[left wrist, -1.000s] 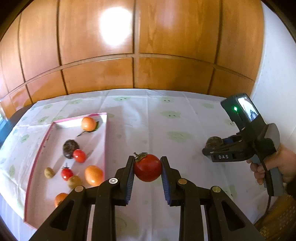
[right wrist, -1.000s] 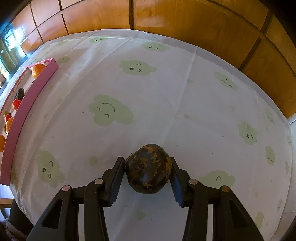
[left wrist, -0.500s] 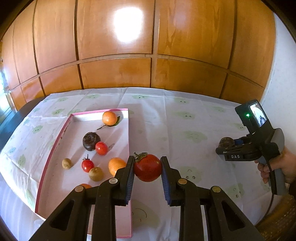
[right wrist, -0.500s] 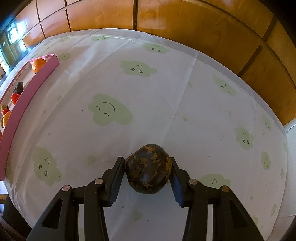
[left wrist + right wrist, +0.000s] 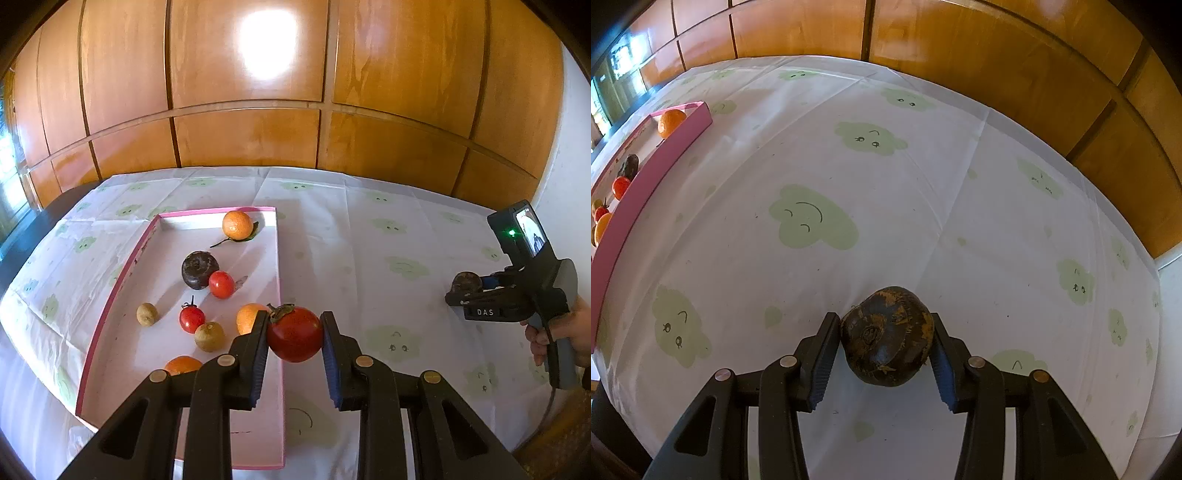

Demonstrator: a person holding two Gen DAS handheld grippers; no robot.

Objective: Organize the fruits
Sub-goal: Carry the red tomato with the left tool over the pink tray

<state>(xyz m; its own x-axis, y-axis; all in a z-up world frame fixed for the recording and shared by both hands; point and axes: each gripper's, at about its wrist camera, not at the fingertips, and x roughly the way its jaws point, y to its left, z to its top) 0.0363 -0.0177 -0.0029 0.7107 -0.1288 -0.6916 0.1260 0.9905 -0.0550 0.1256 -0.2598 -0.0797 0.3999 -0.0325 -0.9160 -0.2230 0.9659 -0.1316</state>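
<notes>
Over the last second the left tongs have swung toward the pink tray, so the tray now fills the middle of the left view and the held red tomato hangs over its right rim. The grip is unchanged: both ribbed pads press the tomato's smooth, glossy sides, its dry green calyx pointing up-left. The right tongs have barely shifted and remain clamped on a dark brown fruit, round, with a rough, orange-flecked skin, above the cloud-printed tablecloth.

In the tray lie a leafy mandarin, a dark round fruit touching a small tomato, another small tomato with a stem, two dull brown kiwi-like fruits, and two oranges partly hidden behind the left tongs' finger. From the right view the tray's wall hides most of its contents. The right hand is cut off at the frame edge.
</notes>
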